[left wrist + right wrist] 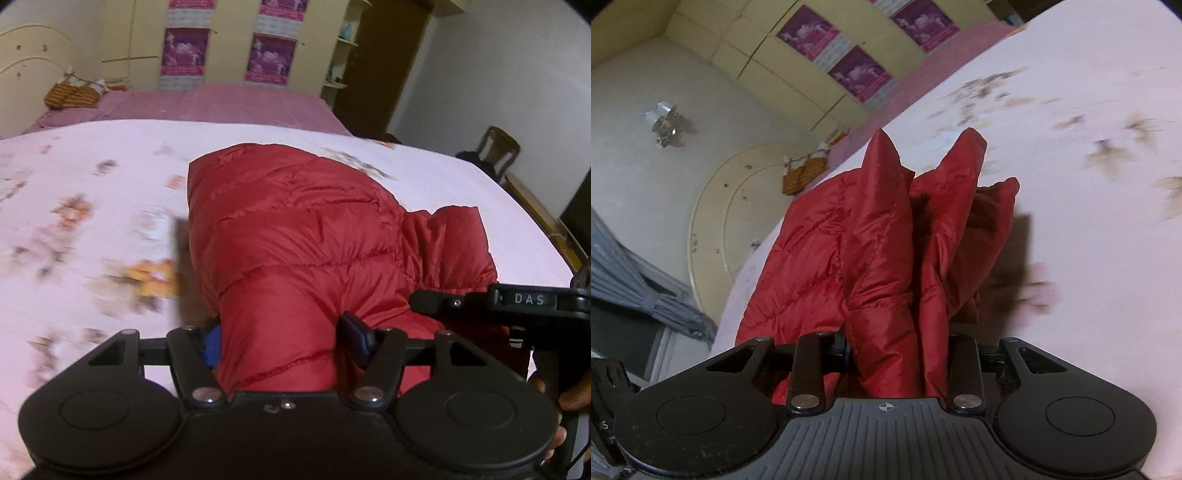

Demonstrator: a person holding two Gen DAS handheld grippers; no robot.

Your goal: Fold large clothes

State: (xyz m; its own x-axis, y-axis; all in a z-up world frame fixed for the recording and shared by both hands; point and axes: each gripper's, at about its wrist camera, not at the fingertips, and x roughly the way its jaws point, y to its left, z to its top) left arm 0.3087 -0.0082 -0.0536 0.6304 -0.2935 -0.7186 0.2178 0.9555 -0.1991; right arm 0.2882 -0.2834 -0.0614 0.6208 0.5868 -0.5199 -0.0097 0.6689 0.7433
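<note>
Both claws, the left claw [282, 343] and right claw [897, 354], clench bunched edges of the puffy red quilted jacket [295, 240], lifting it off the pink floral bed sheet [92, 184] to fold, at lower centre of each frame.

The quilted jacket [295, 236] is deep red with matching stitching. The bedsheet [92, 177] under it is pale pink, scattered with orange-brown flowers (blurred). Toward the bed's far edge lies a darker mauve cover [221, 103]. Magenta posters [184, 51] hang on cream cupboards [144, 37].
</note>
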